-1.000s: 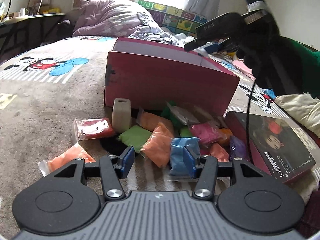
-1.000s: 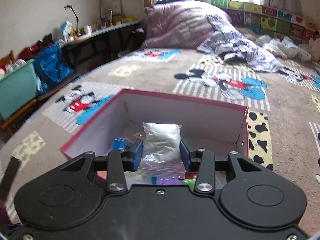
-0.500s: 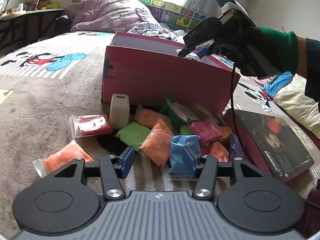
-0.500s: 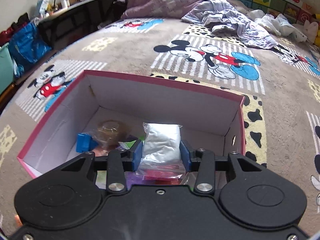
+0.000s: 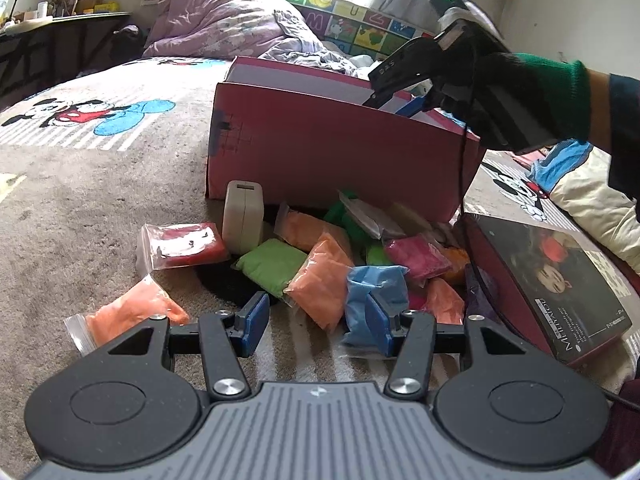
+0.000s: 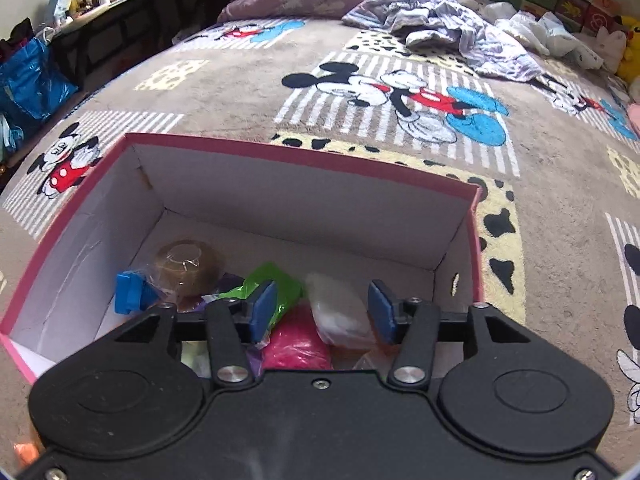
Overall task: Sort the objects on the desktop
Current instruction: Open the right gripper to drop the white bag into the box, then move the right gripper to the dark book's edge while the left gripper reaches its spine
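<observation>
A pink cardboard box (image 5: 340, 152) stands on the bed cover, with a heap of small coloured clay bags in front of it. My left gripper (image 5: 316, 328) hovers open over the heap; a blue bag (image 5: 372, 292) lies by its right pad and an orange bag (image 5: 320, 280) just ahead. My right gripper (image 6: 322, 314) is above the box's (image 6: 280, 152) inside, its jaws opening. A white bag (image 6: 340, 312) lies loose below them among a magenta bag (image 6: 296, 344) and a green bag (image 6: 276, 284). In the left wrist view a gloved hand holds the right gripper (image 5: 390, 104) over the box's near wall.
A white rectangular case (image 5: 243, 216) stands against the box. A red bag (image 5: 184, 246), a green bag (image 5: 272, 266) and a pale orange bag (image 5: 132, 316) lie left of the heap. A dark flat book (image 5: 552, 280) lies to the right. The box also holds a blue clip (image 6: 128, 292) and a brown round object (image 6: 186, 264).
The right gripper carried the white bag forward over the box, tipped down and opened; the bag now lies in the box. The left gripper stayed where it was.
</observation>
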`<action>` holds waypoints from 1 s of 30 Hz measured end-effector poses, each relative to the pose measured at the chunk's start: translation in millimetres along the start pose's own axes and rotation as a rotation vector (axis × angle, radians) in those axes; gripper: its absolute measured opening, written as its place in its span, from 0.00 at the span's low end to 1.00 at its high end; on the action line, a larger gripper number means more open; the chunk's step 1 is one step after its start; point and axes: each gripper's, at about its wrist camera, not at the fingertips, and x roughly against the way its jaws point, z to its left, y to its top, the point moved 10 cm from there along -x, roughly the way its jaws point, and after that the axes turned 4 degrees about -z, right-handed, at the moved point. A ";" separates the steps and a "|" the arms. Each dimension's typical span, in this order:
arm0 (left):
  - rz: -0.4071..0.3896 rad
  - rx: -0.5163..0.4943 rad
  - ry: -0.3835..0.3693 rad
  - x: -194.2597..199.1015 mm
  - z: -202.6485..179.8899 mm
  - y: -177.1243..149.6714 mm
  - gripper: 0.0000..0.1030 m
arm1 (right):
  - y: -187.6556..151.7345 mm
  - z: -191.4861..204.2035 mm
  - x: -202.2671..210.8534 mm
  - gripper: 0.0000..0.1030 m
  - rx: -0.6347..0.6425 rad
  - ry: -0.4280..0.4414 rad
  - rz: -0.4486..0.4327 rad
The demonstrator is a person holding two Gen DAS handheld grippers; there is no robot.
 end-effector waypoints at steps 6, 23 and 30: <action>0.014 0.019 -0.009 -1.9 -0.8 -2.6 0.50 | -3.1 1.4 40.3 0.61 -0.047 0.074 -0.098; 0.010 -0.047 0.008 -1.8 -17.4 -8.5 0.50 | -97.6 -50.0 143.6 0.71 -0.272 0.131 -0.186; 0.026 -0.084 0.012 -3.1 -28.2 -18.7 0.50 | -155.0 -85.4 168.6 0.73 -0.352 0.073 -0.177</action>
